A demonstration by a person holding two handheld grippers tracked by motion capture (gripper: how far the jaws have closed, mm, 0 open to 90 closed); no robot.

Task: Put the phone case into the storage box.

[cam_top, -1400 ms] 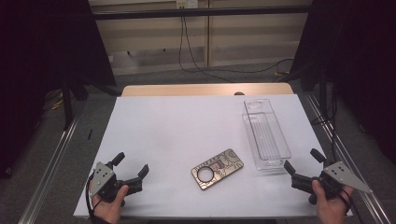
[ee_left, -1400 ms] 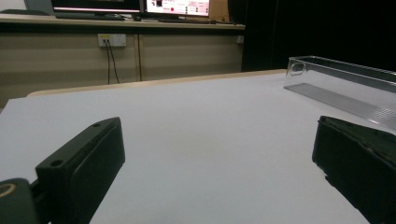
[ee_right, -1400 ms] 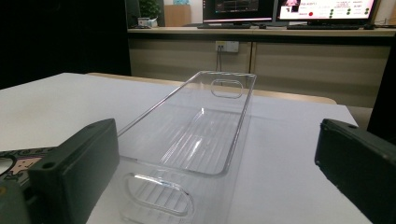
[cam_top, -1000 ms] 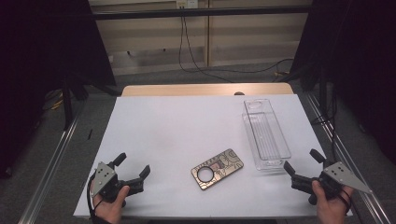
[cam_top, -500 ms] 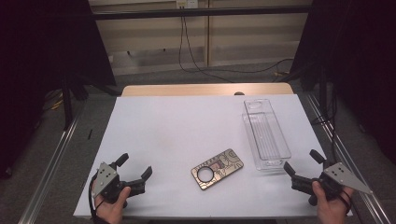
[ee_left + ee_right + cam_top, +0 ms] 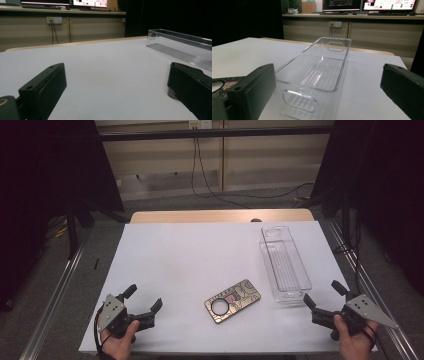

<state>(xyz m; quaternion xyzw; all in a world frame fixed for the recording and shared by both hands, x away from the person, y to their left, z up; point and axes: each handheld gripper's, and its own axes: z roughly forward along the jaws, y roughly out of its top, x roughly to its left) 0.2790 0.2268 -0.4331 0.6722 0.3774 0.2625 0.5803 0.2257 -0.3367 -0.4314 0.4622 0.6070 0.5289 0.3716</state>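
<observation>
While both jaws gape empty, phone case [image 6: 232,301] sits between grippers; left edge cut off in right gripper view.

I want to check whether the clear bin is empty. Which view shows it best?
The right gripper view: the clear bin lies close ahead, its ribbed floor bare. The high view shows it whole but small. The left gripper view catches its far rim edge-on.

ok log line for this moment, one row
left gripper: open, holds nothing | right gripper: open, holds nothing | phone case: flat between them | clear bin: empty
</observation>
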